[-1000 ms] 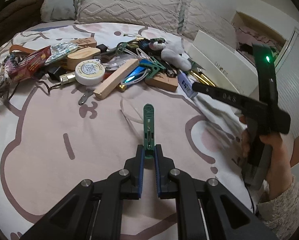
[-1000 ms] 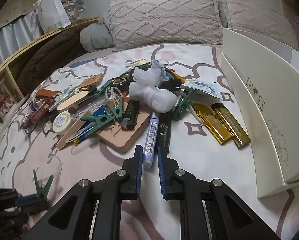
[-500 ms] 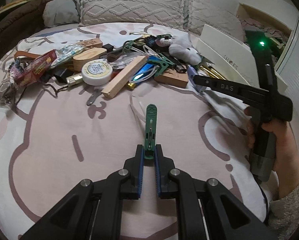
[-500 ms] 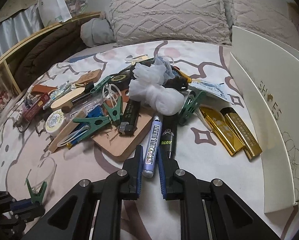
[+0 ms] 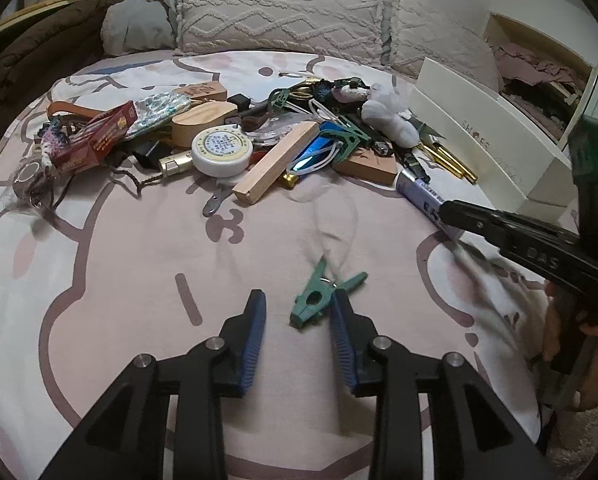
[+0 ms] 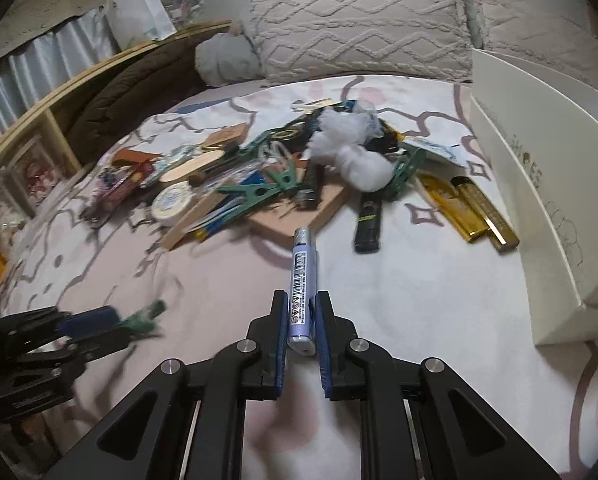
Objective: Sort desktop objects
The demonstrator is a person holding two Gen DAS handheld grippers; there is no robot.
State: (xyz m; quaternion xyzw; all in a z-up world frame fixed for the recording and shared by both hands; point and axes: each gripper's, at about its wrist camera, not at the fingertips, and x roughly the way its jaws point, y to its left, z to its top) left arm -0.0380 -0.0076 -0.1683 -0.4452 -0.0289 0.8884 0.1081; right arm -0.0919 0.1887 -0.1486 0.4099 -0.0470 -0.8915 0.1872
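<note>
Green clip (image 5: 323, 298) dropped from left gripper's (image 5: 299, 320) just-opened fingers (image 5: 255, 328).

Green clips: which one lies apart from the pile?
The green clip between the open left gripper's pads, flat on bare bedspread. The other green clips sit tangled in the clutter.
</note>
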